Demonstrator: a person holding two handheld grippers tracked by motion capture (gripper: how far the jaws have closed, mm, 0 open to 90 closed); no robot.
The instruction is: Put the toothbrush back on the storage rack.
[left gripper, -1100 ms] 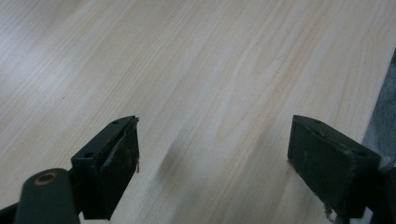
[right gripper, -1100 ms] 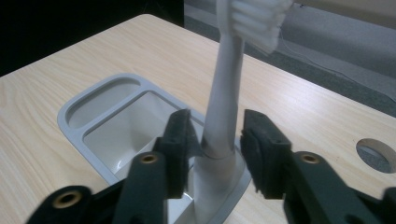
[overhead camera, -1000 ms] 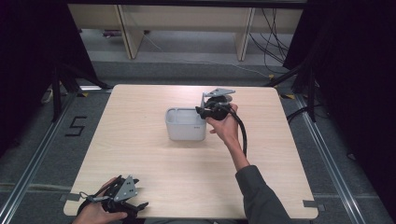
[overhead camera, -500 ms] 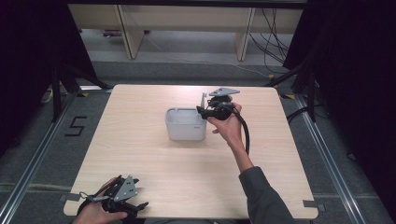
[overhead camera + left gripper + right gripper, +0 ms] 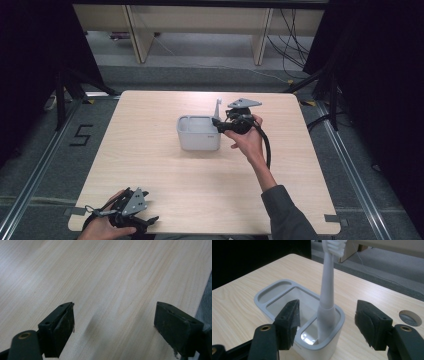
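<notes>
Two grippers were on show, well apart. The right gripper (image 5: 218, 123) hovered at the three o'clock end of the grey holder (image 5: 198, 133), near the table's (image 5: 150, 165) middle. Its jaws had just been opening and stood wide, pads clear of the toothbrush (image 5: 327, 290) between them. That toothbrush stood upright in the holder's end slot, bristles up. Down at seven o'clock, by the table's near edge, the left gripper (image 5: 150, 220) rested with jaws spread, only bare wood between them.
</notes>
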